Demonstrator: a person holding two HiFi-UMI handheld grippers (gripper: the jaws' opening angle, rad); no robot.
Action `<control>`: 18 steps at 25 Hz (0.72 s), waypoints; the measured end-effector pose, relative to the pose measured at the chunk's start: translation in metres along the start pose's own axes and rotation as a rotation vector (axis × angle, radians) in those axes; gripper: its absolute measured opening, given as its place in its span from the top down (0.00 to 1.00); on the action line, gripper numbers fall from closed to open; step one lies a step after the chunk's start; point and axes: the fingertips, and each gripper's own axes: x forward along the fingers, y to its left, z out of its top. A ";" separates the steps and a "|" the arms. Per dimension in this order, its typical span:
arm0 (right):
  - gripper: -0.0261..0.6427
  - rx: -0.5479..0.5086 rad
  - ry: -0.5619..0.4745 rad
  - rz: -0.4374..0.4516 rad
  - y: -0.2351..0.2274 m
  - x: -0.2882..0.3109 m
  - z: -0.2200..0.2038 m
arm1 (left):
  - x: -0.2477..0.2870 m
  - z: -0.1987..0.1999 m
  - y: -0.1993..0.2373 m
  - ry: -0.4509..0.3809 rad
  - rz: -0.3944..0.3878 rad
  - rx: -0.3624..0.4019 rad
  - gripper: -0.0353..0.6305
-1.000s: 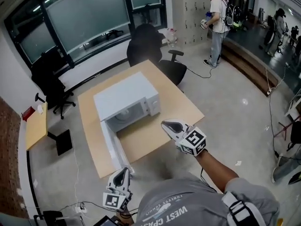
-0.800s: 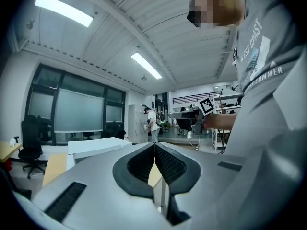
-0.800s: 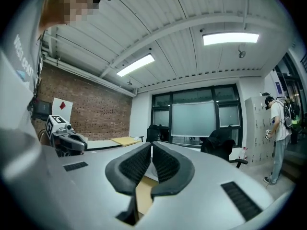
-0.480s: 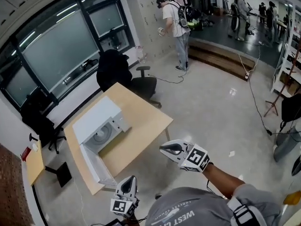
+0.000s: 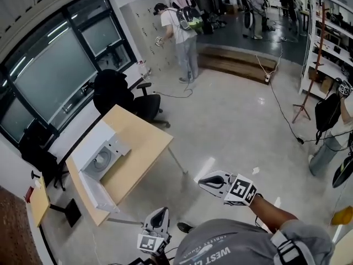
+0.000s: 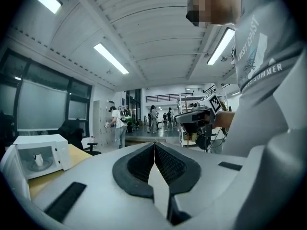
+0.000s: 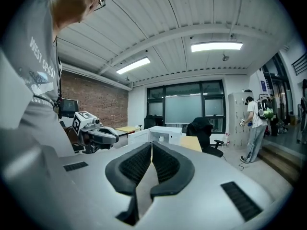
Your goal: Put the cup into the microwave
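The white microwave [image 5: 98, 158] stands on the wooden table [image 5: 138, 142] at the left, its door [image 5: 100, 195] swung open. In the left gripper view a small white cup [image 6: 37, 160] sits inside the microwave [image 6: 48, 147]. Both grippers are far from the table, over the floor. My left gripper [image 5: 161, 210] is shut and empty, its pads meeting [image 6: 154, 148]. My right gripper [image 5: 202, 179] is also shut with nothing in it [image 7: 151, 148]. Each gripper shows in the other's view: the right gripper [image 6: 194, 119] and the left gripper [image 7: 98, 135].
A black office chair [image 5: 118, 95] stands behind the table. A small yellow side table [image 5: 38, 200] is at the far left. One person [image 5: 179, 32] stands at the lockers, and others are further back. Cables [image 5: 281, 109] lie across the shiny floor; racks stand at the right.
The view has drawn away from the table: the microwave and table have shrunk and slid left. Both grippers moved with me over the floor and stayed shut.
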 end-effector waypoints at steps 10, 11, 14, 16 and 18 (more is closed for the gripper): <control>0.93 -0.050 -0.032 0.051 0.067 -0.051 0.017 | -0.045 0.007 -0.062 -0.003 0.019 0.040 0.91; 0.93 -0.054 -0.033 0.047 0.074 -0.051 0.018 | -0.053 0.006 -0.064 -0.004 0.021 0.035 0.91; 0.93 -0.058 -0.031 0.028 0.092 -0.050 0.019 | -0.076 0.000 -0.070 -0.013 0.028 0.026 0.91; 0.93 -0.044 -0.032 0.023 0.106 -0.051 0.021 | -0.094 -0.004 -0.076 -0.013 0.037 0.018 0.91; 0.93 -0.033 -0.032 0.025 0.126 -0.049 0.024 | -0.117 -0.005 -0.083 -0.005 0.045 -0.002 0.91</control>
